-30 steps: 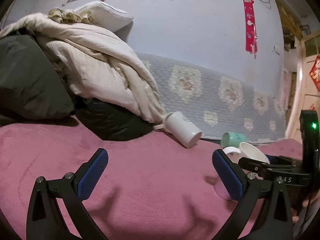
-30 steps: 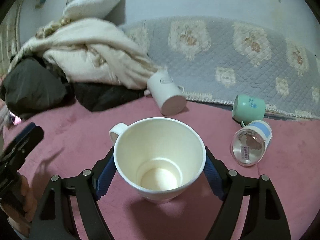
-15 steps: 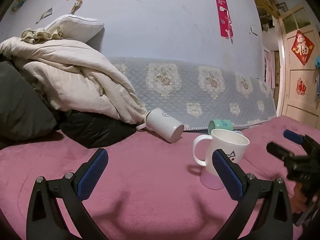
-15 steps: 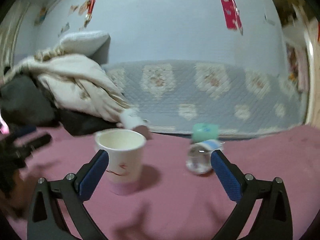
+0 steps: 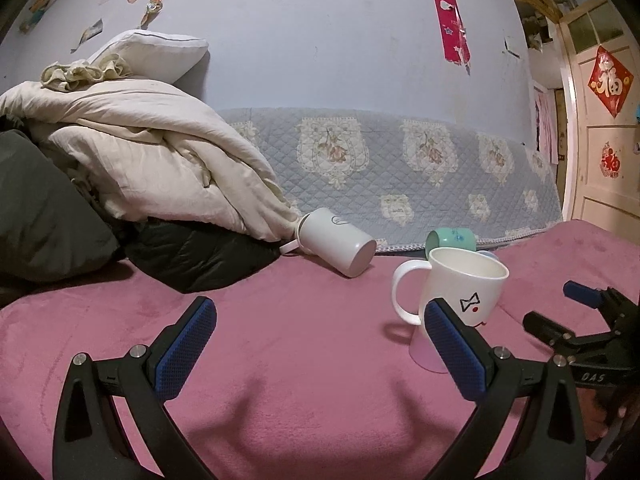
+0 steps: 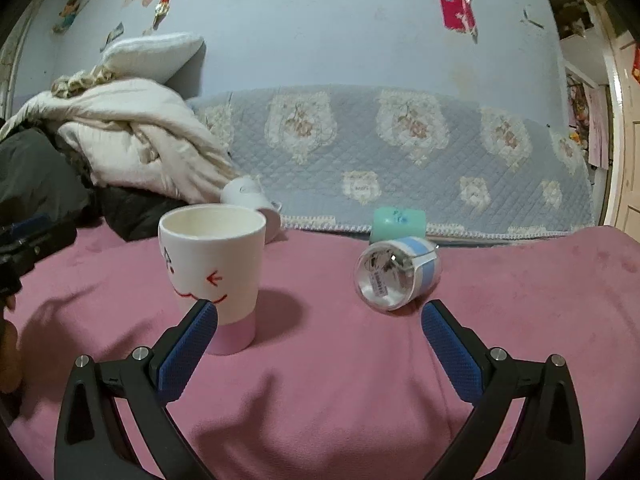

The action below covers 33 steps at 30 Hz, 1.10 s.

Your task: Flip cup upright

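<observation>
- Cup [image 6: 214,274]: upright, white, pink base, red winking face; just beyond the left jaw of right gripper [image 6: 320,330].
- Both grippers' jaws spread wide, empty; left gripper [image 5: 320,330].
- "DAS" reads on the right gripper's body.

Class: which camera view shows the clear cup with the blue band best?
The right wrist view: the clear cup with the blue band lies on its side, fully visible. In the left wrist view only a sliver shows behind the white mug.
</observation>
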Available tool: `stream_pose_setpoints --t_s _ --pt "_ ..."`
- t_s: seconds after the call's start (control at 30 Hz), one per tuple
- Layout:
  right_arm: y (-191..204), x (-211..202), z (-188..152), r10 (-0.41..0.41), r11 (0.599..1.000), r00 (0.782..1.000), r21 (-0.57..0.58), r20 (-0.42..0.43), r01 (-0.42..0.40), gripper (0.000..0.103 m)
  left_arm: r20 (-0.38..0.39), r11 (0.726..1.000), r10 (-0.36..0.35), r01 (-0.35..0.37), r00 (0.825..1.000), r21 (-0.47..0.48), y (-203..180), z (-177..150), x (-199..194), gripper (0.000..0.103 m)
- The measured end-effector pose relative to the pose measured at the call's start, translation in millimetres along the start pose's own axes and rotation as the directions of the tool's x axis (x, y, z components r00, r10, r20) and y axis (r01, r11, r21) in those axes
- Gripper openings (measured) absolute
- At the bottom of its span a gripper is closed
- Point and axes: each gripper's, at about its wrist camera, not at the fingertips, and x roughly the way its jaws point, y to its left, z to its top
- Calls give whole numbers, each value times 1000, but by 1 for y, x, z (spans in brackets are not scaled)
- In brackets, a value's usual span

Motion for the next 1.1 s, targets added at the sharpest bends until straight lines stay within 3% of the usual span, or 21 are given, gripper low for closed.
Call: stream_pose_setpoints --t_s 1.1 --pt "-4 -3 -1 -18 1000 1000 17 9 18 103 0 999 23 -23 1000 41 -11 -1 0 103"
